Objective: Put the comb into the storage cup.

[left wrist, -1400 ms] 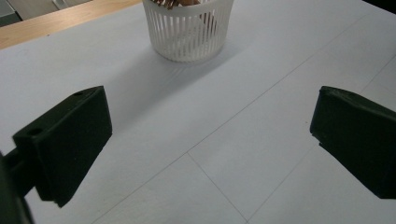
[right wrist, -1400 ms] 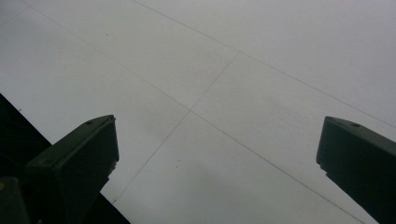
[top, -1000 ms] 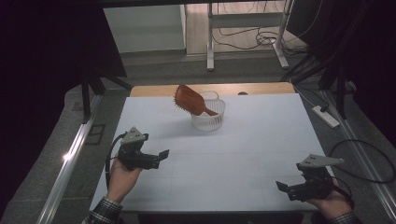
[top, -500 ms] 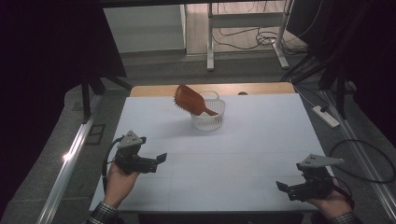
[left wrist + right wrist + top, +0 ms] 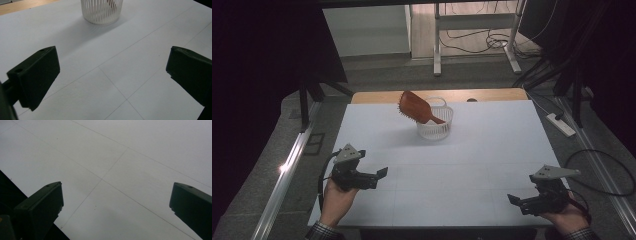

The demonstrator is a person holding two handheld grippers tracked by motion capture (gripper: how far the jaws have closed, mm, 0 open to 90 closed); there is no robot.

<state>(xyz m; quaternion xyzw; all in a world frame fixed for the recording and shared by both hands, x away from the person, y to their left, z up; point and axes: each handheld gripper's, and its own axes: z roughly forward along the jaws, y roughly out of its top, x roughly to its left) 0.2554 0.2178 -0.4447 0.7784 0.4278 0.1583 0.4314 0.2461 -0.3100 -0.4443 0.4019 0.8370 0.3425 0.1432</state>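
Resting spot, left gripper [image 5: 381, 176]: low over the table [image 5: 492, 150], near the front left corner, held in a person's hand [image 5: 337, 195] that comes in over the front edge.
Left gripper state: jaws spread wide with only bare white surface between them, as the left gripper view shows; nothing is held.
Left gripper aim: it points across the table toward the right side; in its own view the basket [image 5: 102, 11] stands ahead and well apart.
Right gripper [image 5: 515, 201]: near the front right corner, close to the front edge, held in the person's other hand [image 5: 568, 216].
Right gripper state: jaws parted wide and empty, bare surface between them in the right gripper view, with the dark drop past the table's edge at the lower left of that view.
Basket [image 5: 435, 121]: white, round, with slatted walls, upright toward the back edge, about midway between the left and right edges.
Hairbrush [image 5: 414, 106]: reddish brown; its handle goes down into the basket, and the head leans out over the rim toward the back left, bristles facing outward.
Table surface: white with faint thin lines crossing it; a strip of bare wood shows along the back edge.
Gap: both grippers are well apart from the basket and hairbrush.
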